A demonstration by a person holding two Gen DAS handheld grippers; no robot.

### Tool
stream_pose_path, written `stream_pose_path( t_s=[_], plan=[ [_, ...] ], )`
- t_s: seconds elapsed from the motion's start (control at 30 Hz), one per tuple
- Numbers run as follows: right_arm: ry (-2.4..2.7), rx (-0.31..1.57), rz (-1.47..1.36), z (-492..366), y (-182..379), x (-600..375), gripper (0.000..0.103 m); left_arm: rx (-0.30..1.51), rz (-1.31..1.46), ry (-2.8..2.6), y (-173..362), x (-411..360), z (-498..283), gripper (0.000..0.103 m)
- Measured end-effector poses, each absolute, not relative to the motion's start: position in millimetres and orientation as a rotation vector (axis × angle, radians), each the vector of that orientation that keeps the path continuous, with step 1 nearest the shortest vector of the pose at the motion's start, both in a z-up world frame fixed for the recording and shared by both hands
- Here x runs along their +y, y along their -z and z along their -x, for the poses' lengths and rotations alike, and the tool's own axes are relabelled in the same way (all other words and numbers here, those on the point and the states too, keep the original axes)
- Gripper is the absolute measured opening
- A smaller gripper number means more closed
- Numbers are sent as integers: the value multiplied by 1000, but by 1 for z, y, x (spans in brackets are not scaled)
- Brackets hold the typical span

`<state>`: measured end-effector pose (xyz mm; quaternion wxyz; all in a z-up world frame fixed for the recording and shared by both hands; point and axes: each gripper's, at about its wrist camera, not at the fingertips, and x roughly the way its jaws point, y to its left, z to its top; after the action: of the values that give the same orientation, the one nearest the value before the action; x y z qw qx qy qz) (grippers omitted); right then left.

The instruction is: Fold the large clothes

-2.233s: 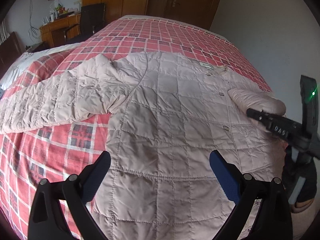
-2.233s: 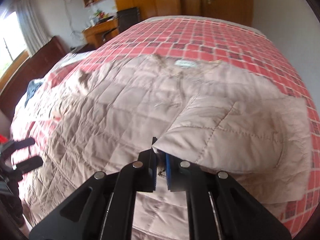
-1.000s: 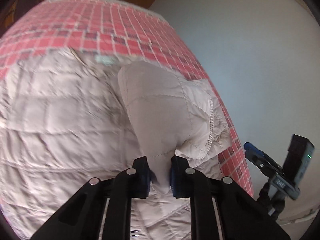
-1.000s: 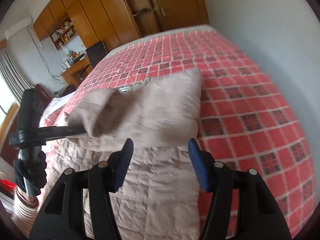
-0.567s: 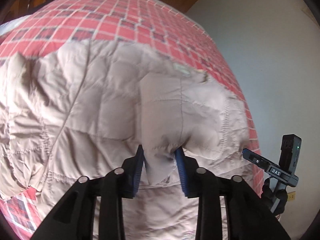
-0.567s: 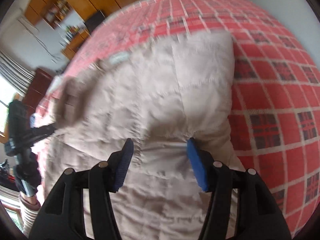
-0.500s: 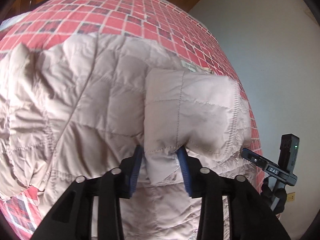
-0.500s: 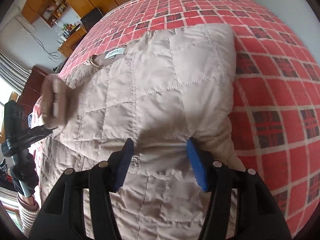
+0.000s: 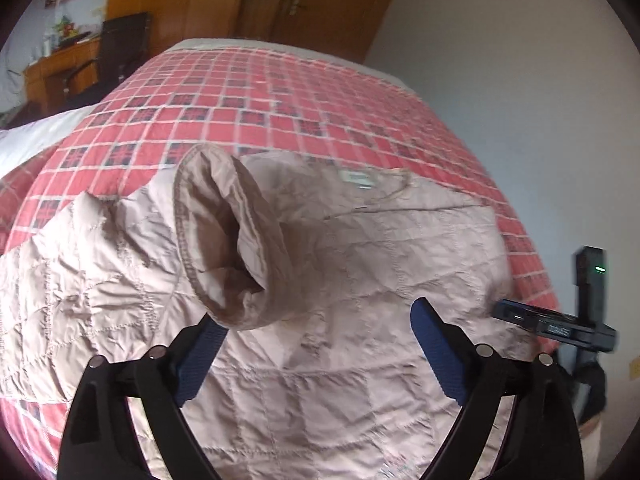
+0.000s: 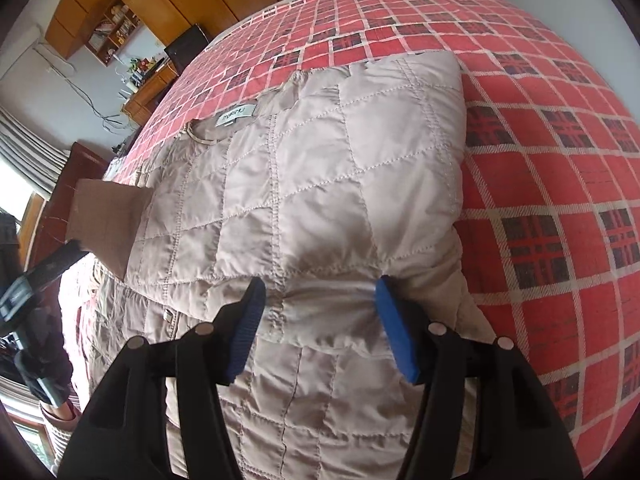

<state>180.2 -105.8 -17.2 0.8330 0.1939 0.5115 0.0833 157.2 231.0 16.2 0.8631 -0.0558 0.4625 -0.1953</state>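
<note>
The quilted beige jacket (image 10: 304,184) lies spread on the bed (image 10: 560,160), collar toward the far edge, its body reaching the near edge. One sleeve (image 10: 360,168) is now folded in and lies flat across the chest on the jacket's right side. About 1 second ago the left gripper (image 9: 316,344) pinched that sleeve's cuff; now its jaws stand wide apart with nothing clamped. A cuff (image 9: 224,240) stands up with its mouth open, touching the left finger. The right gripper (image 10: 320,320) is also spread wide, empty, resting over the folded sleeve's lower edge. That likely means 1 sleeve fold is laid down, and the second sleeve comes next.
</note>
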Motion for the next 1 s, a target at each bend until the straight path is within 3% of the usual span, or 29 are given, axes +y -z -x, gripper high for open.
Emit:
stream_pose_path(
  t_s=[0.1, 0.13, 0.17, 0.43, 0.57, 0.73, 1.0],
  plan=[
    [-183, 1088, -422, -182, 19, -108, 57, 1002, 177, 362, -2, 249, -172, 57],
    [-184, 1088, -423, -182, 20, -108, 57, 1017, 199, 351, 2, 259, -176, 36],
    [-185, 1088, -421, -182, 20, -108, 57, 1032, 233, 343, 6, 270, -180, 29],
    [-162, 1095, -352, -181, 19, -99, 57, 1119, 462, 384, 43, 351, -186, 37],
    [-155, 1062, -279, -172, -2, -87, 58, 1016, 469, 350, 12, 371, -170, 52],
    [-255, 1077, -290, -174, -19, -59, 57, 914, 339, 377, -26, 340, -157, 57],
    [-191, 1191, -226, -192, 19, -29, 56, 1100, 228, 328, 42, 293, -188, 57]
  ],
)
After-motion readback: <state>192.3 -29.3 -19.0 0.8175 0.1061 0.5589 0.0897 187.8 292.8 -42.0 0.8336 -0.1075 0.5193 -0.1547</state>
